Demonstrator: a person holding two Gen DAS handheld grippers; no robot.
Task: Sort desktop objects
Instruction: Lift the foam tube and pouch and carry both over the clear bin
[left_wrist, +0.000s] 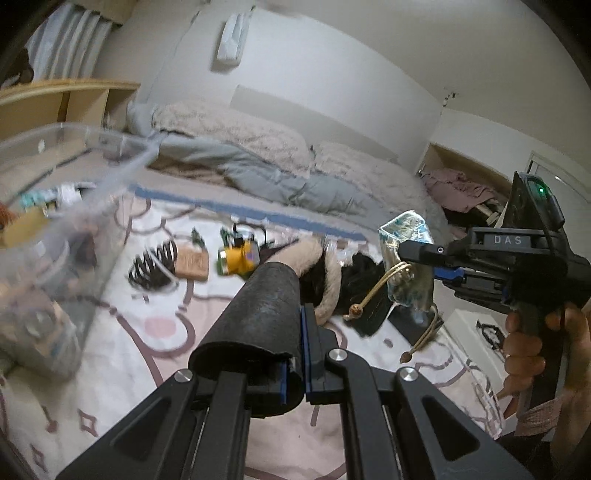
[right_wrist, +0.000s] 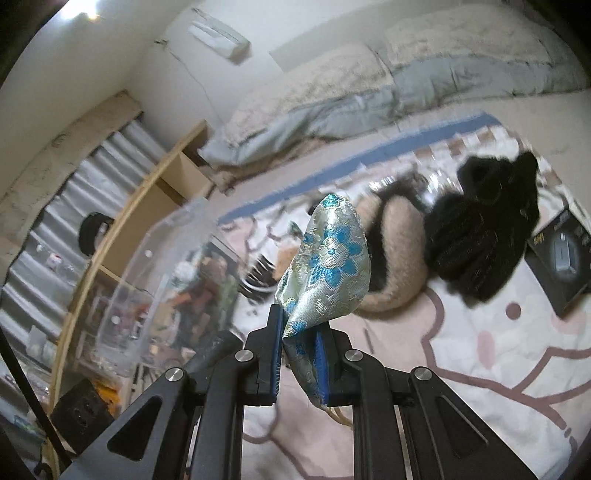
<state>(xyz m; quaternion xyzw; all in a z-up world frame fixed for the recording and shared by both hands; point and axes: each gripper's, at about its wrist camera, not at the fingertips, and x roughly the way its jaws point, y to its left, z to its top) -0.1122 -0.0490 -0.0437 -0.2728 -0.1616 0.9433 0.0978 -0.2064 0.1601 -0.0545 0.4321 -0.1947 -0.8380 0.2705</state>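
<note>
Now both claws grip — over the bed.
Left gripper (left_wrist: 295, 343) clenches a black foam tube (left_wrist: 258, 321); right gripper (right_wrist: 300, 341) pinches a blue-flowered brocade drawstring pouch (right_wrist: 328, 258) — near a clear plastic bin (left_wrist: 70, 177).

The clear bin (left_wrist: 55, 177) sits left of the spring (left_wrist: 153, 264), with the pouch (left_wrist: 406, 258) far right.

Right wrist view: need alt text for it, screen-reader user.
The right gripper is shut on a blue-flowered brocade pouch, held above a pink patterned bedspread. A clear plastic bin of small items stands to the left; a black knitted item lies behind.
</note>
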